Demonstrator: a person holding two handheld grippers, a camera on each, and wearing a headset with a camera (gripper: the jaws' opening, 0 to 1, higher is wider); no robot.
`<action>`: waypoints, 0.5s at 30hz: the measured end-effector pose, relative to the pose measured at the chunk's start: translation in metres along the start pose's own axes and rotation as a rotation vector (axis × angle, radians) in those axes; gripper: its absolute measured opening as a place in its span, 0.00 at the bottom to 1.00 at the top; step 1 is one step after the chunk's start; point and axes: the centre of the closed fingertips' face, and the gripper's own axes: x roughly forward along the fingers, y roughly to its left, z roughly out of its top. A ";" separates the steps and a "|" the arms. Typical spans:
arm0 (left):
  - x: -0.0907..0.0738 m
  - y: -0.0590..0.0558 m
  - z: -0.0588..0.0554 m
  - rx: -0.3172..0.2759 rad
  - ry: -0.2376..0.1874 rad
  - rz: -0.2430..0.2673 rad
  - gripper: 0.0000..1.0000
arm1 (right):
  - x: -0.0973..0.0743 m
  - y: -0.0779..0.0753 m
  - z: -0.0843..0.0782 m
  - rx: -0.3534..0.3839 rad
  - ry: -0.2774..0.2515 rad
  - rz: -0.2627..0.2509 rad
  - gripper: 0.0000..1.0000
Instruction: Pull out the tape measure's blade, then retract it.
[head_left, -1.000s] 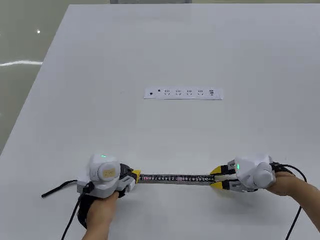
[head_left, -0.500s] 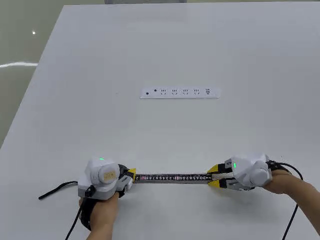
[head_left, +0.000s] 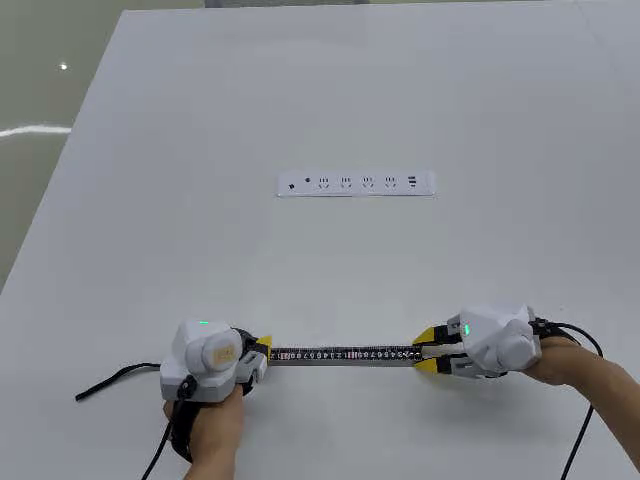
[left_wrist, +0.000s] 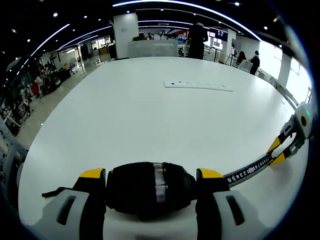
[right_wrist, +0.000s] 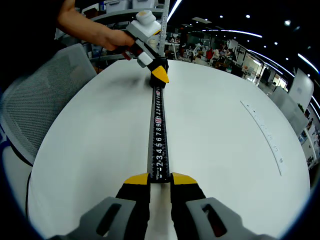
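Tape measure blade (head_left: 345, 354) runs straight from left to right along the near part of the white surface (head_left: 300, 100). It is a dark strip with pale numbers that start at its right end. Its black, rounded case (left_wrist: 150, 187) is at the left end, clamped between the yellow-tipped jaws of the left hand-held gripper (head_left: 263, 354). The right hand-held gripper (head_left: 425, 352) is pinched on the blade's free end. A white power strip (head_left: 356, 183) lies farther back, well apart.

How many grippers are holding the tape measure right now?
2. The left gripper clamps the black case, lower left in the head view; the right gripper pinches the end of the pulled-out blade, lower right.
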 end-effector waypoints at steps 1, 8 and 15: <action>0.000 0.001 -0.001 0.005 0.005 0.000 0.70 | 0.000 0.000 0.000 0.000 0.000 0.000 0.14; 0.000 0.001 -0.002 0.004 -0.003 0.017 0.69 | 0.000 0.000 -0.001 0.000 0.002 -0.002 0.14; -0.001 0.002 -0.001 0.051 -0.024 0.049 0.67 | 0.002 0.000 0.002 -0.008 0.001 0.002 0.14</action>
